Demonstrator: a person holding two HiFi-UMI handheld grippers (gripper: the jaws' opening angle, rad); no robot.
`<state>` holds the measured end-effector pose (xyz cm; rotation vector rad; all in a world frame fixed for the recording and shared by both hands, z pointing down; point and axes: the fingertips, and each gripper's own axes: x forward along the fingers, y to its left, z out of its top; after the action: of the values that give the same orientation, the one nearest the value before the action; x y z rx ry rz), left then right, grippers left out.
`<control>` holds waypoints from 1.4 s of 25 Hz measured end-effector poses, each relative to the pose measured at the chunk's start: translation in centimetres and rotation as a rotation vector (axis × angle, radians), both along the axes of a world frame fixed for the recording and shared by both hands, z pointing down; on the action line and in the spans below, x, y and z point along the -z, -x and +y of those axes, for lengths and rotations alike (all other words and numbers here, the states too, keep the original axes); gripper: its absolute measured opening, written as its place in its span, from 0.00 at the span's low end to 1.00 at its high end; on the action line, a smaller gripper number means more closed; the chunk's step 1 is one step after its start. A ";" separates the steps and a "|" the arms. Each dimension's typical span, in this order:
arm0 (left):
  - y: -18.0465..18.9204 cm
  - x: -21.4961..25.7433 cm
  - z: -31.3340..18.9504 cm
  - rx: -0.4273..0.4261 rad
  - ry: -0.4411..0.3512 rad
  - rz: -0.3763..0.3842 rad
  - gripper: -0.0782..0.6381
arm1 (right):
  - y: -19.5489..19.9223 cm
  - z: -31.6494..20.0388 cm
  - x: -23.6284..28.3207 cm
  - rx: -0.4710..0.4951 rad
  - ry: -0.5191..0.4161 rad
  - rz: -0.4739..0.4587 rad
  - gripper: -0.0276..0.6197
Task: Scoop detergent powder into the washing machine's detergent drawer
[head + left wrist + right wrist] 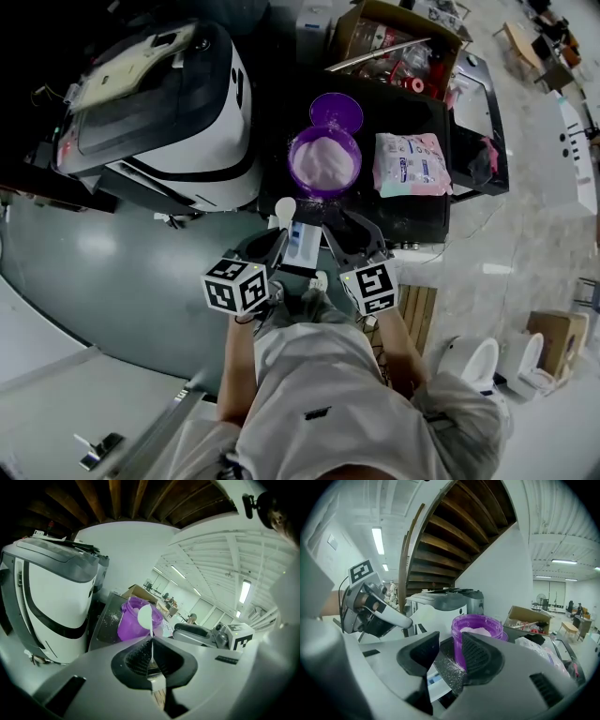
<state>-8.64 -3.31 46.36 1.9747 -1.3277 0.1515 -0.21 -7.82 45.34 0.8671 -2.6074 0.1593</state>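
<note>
A purple tub full of white powder stands on the black table, its purple lid just behind it. My left gripper is shut on the handle of a white spoon, near the table's front edge, short of the tub. In the left gripper view the spoon stands upright from the closed jaws of the left gripper, in front of the tub. My right gripper is open with nothing in it, the tub beyond. The white washing machine is at the left.
A pink and white detergent bag lies right of the tub. A white and blue item sits between the two grippers. An open cardboard box stands behind the table. Toilets stand on the floor at lower right.
</note>
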 end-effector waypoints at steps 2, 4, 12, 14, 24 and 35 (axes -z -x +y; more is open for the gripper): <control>0.4 -0.4 0.5 -0.020 0.002 0.010 0.13 | 0.3 0.6 -0.4 -0.017 0.006 0.004 0.27; 1.0 -0.7 1.0 -0.043 0.000 0.021 0.13 | 0.6 1.4 -0.9 -0.043 0.016 0.009 0.27; 3.6 -2.3 3.9 -0.148 0.004 0.078 0.13 | 2.2 5.1 -2.9 -0.161 0.031 0.060 0.27; 4.0 -2.9 4.7 -0.175 0.010 0.092 0.13 | 2.5 6.2 -3.6 -0.188 0.039 0.076 0.27; 6.4 -6.1 7.4 -0.242 0.042 0.122 0.13 | 4.0 10.0 -6.3 -0.280 0.067 0.115 0.27; 6.9 -10.3 8.1 -0.227 0.062 0.110 0.13 | 4.1 10.3 -10.2 -0.285 0.117 0.121 0.27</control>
<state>-15.53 4.84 56.68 2.0464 -1.0159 0.1862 -4.34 2.53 55.57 1.1632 -2.3283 0.3231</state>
